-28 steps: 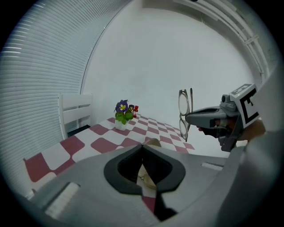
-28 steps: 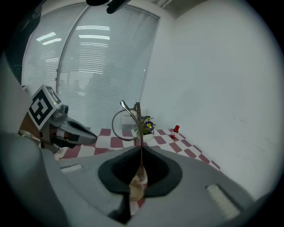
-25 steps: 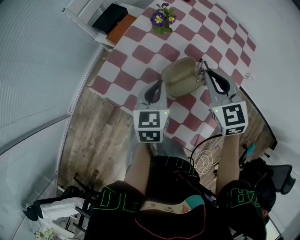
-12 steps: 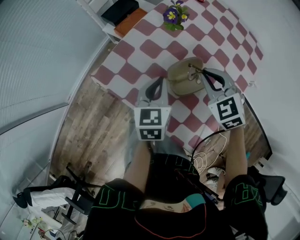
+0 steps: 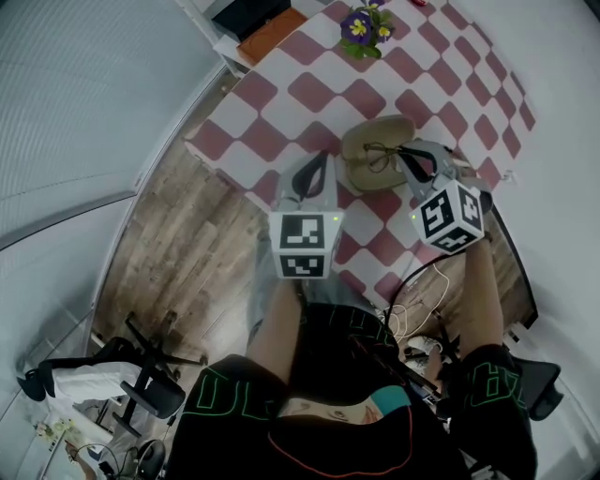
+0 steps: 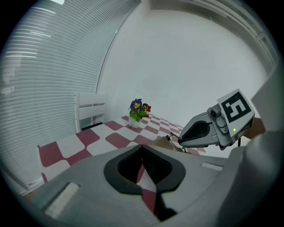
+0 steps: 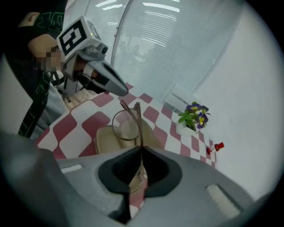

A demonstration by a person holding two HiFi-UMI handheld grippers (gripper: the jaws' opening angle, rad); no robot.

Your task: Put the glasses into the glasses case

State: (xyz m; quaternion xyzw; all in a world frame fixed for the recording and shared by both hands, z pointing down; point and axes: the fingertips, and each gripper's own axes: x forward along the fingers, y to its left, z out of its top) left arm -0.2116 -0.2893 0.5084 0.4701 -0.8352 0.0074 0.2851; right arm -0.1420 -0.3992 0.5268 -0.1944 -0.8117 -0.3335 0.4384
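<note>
An open tan glasses case (image 5: 373, 152) lies on the red-and-white checked table (image 5: 309, 94). My right gripper (image 5: 405, 157) is shut on the thin-framed glasses (image 7: 128, 122), holding them just above the case (image 7: 108, 139), lenses hanging over its hollow. In the head view the glasses (image 5: 380, 157) show as a dark wire outline over the case. My left gripper (image 5: 312, 178) hovers shut and empty at the case's left side, near the table's front edge. In the left gripper view the case (image 6: 162, 142) shows low beyond the shut jaws, with the right gripper (image 6: 182, 136) above it.
A small pot of purple flowers (image 5: 367, 27) stands at the table's far side; a tiny red bottle (image 7: 214, 147) is beyond it. A white shelf (image 6: 90, 109) sits left of the table. Cables (image 5: 412, 319) lie by the person's legs, an office chair (image 5: 103, 370) behind.
The right gripper has carried the glasses leftward and lower, from the case's right rim to over its hollow. The left gripper has hardly moved.
</note>
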